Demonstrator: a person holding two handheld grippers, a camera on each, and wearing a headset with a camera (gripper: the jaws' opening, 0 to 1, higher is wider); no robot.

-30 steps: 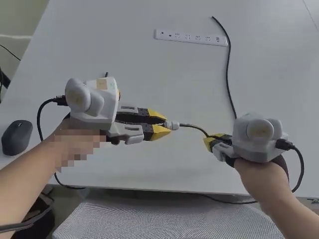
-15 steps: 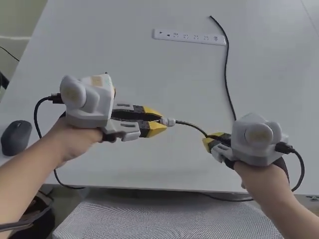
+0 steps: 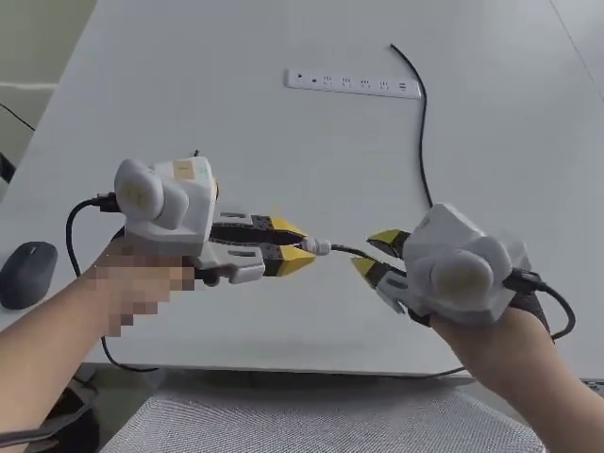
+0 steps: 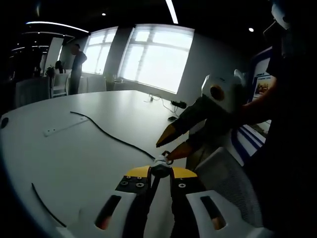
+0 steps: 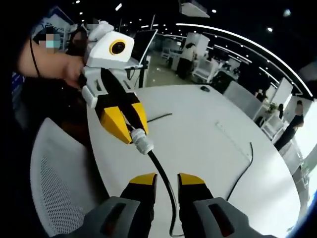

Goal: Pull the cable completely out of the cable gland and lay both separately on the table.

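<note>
Grey mesh of a chair seat [image 3: 283,420] was seen nearest, under the near edge of the white table [image 3: 236,142]. Above that edge two claws were held tip to tip, the left claw [image 3: 298,247] in the left hand [image 3: 142,278] and the right claw [image 3: 376,255] in the right hand [image 3: 495,344]. The left claw was closed on a small white cable gland [image 3: 318,248], which was pinched between the yellow tips and stuck out past them towards the right claw. A black cable [image 3: 349,251] came out of the gland's free end, so the two had not yet been parted, and neither lay on the table. The right claw was open to a narrow gap. In the right gripper view the cable [image 5: 161,173] was seen passing between its yellow tips without being clamped. To the left, a dark mouse [image 3: 26,274] rested near the table's edge. A black cord [image 3: 422,123] was laid across the table from behind the right claw towards the far side. Whether it was the same cable could not be told. Farthest away, a white power strip [image 3: 354,83] lay flat, just beside the cord's far end.
</note>
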